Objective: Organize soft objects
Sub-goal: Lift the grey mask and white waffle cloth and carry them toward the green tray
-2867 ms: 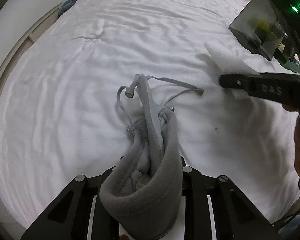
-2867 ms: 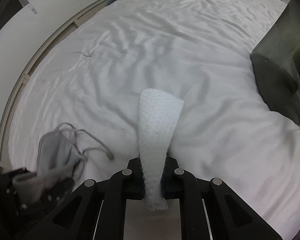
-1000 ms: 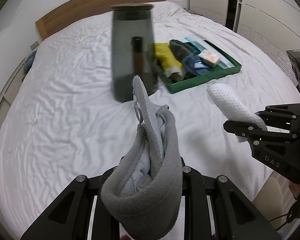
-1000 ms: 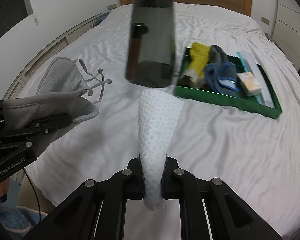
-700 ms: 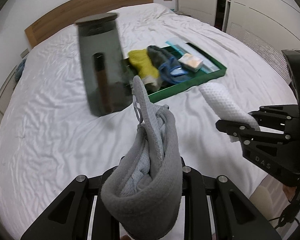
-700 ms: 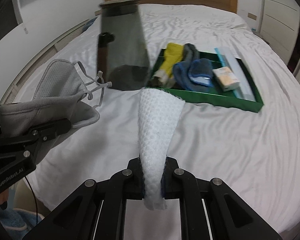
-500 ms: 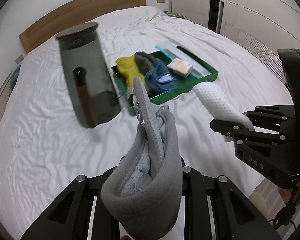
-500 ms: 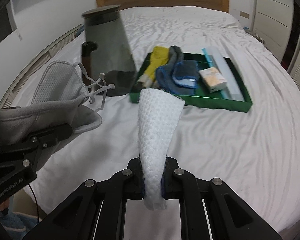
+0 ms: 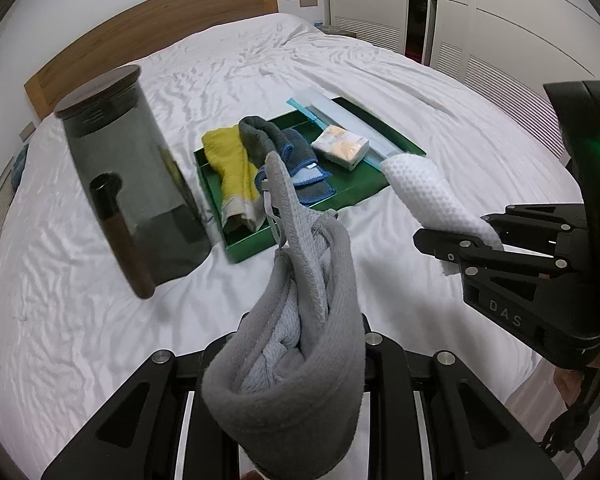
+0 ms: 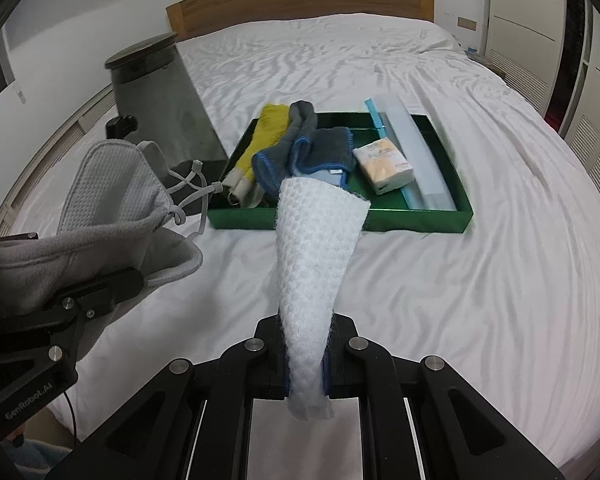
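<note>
White waffle cloth in right fingers, grey mask pinched left.

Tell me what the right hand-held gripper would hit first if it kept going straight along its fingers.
Likely the green tray: the right hand-held gripper, shut on the white cloth, points at its near wall. Only bare sheet lies between; depth is uncertain.

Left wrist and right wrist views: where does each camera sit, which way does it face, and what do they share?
Left wrist: on the left tongs, facing the headboard; shows its grey mask and the right tongs.
Right wrist: on the right tongs, facing the headboard; shows its white cloth and the left tongs.
Shared: green tray, dark jar, bed.
</note>
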### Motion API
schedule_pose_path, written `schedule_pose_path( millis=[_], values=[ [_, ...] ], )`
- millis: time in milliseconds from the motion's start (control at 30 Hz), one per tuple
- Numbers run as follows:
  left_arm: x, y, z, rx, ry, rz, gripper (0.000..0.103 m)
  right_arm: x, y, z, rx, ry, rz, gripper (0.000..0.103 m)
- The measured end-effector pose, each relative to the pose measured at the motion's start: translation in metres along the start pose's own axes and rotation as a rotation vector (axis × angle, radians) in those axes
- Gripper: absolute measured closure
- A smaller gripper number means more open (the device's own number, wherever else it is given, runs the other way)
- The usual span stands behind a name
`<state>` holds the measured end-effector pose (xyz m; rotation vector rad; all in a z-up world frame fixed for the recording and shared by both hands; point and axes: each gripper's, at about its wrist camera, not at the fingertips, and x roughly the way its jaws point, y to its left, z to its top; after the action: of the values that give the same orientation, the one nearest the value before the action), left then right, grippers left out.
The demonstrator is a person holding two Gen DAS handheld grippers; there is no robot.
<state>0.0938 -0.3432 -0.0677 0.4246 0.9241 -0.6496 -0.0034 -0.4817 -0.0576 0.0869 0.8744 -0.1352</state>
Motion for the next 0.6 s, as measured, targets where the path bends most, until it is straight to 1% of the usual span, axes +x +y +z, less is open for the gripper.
schedule_pose_path(
  millis=[200,600],
  values=[
    [0.010,-0.009,0.014,0.012,-0.009,-0.006,0.084,0.015,-0.012,0.011,0.008,-0.002,-0.006,0.093],
    [0.027,-0.019,0.038,0.019,-0.016,-0.013,0.083,0.031,-0.034,0.031,0.029,-0.022,-0.026,0.093]
  ],
)
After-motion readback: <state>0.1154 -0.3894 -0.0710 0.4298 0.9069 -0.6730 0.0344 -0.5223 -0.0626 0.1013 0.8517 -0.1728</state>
